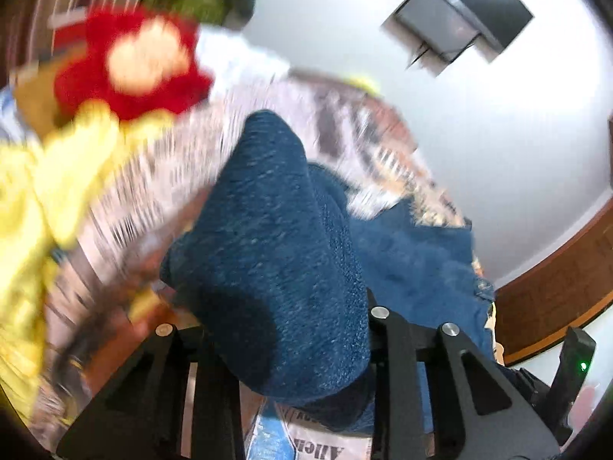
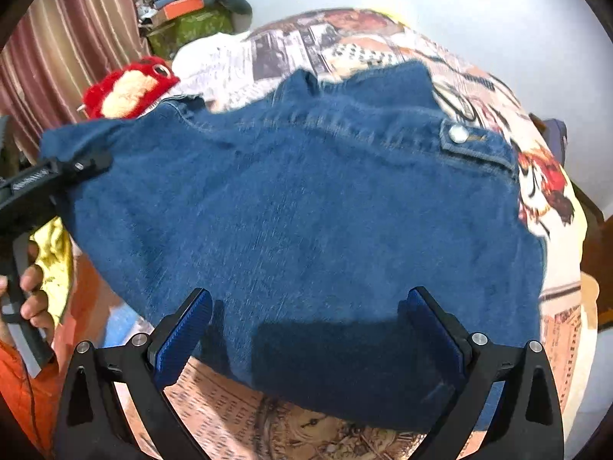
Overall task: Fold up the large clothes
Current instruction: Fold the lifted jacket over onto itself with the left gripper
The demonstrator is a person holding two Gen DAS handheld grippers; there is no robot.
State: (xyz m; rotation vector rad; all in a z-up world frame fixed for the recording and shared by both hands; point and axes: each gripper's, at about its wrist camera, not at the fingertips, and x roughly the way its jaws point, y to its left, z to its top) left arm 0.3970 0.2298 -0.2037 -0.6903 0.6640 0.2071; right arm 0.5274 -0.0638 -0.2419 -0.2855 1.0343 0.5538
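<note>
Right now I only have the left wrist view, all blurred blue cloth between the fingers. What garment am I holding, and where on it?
Observer: A denim jacket lying on the printed bedspread. The left gripper is clamped on its far left corner.
Operator: Is the right gripper on it too?
Observer: No. The right gripper stands wide open over the near hem, its blue pads either side, pressing nothing.
Operator: Anything that marks the jacket's other side?
Observer: A flap with a metal snap button at the far right.
</note>
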